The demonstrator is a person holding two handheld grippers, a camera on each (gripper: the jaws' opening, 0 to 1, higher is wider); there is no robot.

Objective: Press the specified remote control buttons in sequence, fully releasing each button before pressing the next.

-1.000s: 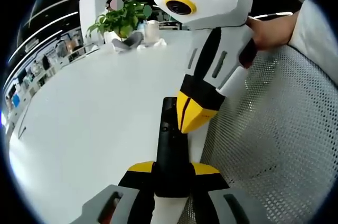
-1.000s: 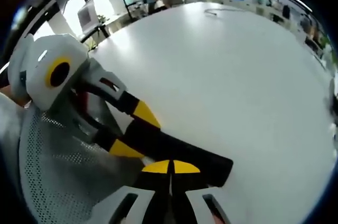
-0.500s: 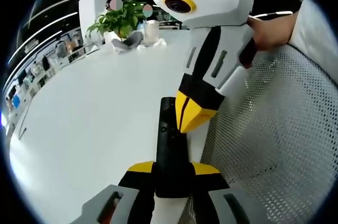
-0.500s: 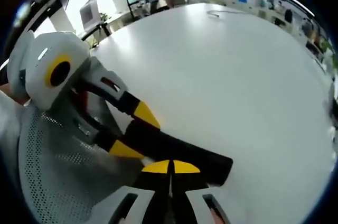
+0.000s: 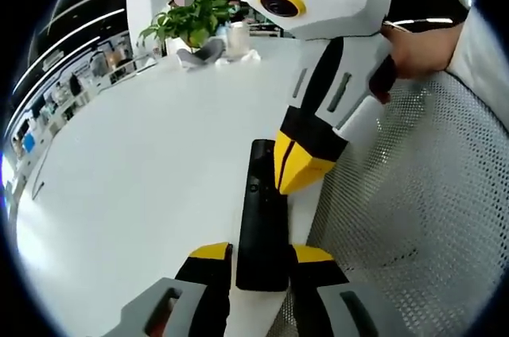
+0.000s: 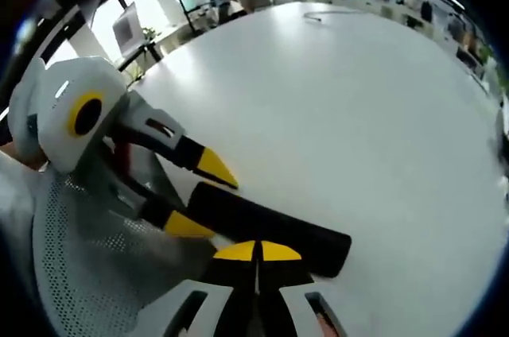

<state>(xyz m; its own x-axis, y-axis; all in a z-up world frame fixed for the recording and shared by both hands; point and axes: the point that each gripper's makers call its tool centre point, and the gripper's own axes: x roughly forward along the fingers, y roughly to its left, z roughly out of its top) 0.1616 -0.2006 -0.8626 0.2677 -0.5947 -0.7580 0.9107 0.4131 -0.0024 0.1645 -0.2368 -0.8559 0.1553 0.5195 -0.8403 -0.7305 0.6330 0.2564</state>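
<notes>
A black remote control [image 5: 259, 218] lies lengthwise on the white table [image 5: 143, 162]. Its near end sits between the yellow-tipped jaws of my left gripper [image 5: 261, 256], which is shut on its sides. My right gripper [image 5: 301, 170] comes down from the upper right with its jaws shut, and its yellow tip is at the remote's right edge, near the far end. In the right gripper view the shut tips [image 6: 256, 251] sit just over the remote control [image 6: 278, 230]. There the left gripper [image 6: 203, 196] straddles the remote's left end.
A potted plant [image 5: 191, 23], a cup and cloths stand at the table's far end. Grey mesh [image 5: 413, 210] borders the table on the right, and a hand [image 5: 409, 43] holds the right gripper. Shelves and desks lie beyond the table.
Both views have shifted slightly. In the left gripper view the right gripper's tip has moved a little to the right, from over the remote's face to its right edge. The remote stays between the left jaws.
</notes>
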